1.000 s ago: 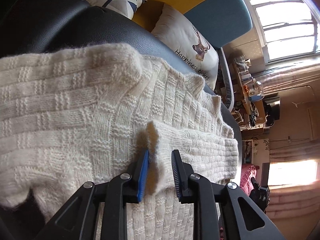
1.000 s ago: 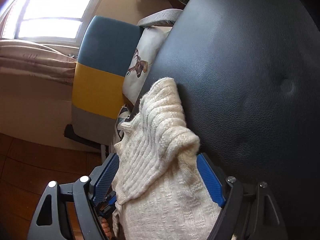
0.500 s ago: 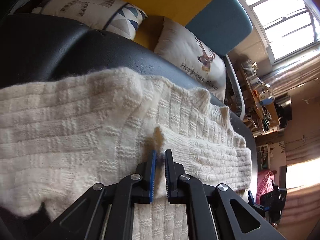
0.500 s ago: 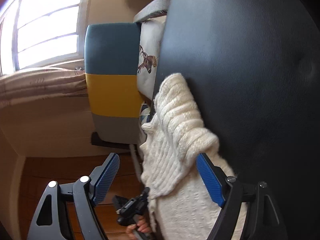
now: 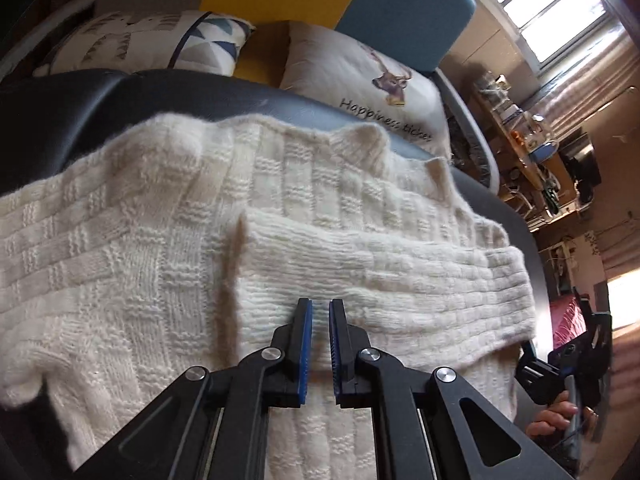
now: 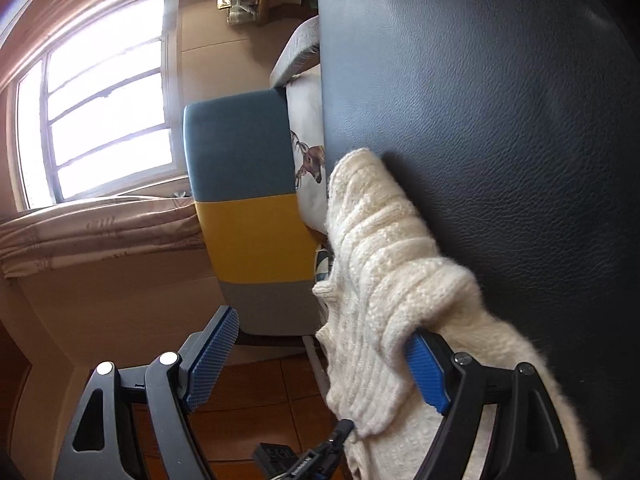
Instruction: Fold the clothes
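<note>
1. Left wrist view: the cream sweater (image 5: 168,248) lies spread on the dark padded bench (image 5: 60,116), one sleeve (image 5: 380,272) folded across its body. The left gripper (image 5: 318,320) has just clenched, and nothing shows between its pads, probably to press the sleeve flat.

2. Right wrist view: the right gripper (image 6: 320,360) is released and wide; one finger (image 6: 426,368) slips under the sweater's edge (image 6: 380,280), apparently to lift it for folding.

Daylight from the blown-out window (image 6: 100,120) glares across the black cushion (image 6: 500,140); fisheye edges bend, corners darken
</note>
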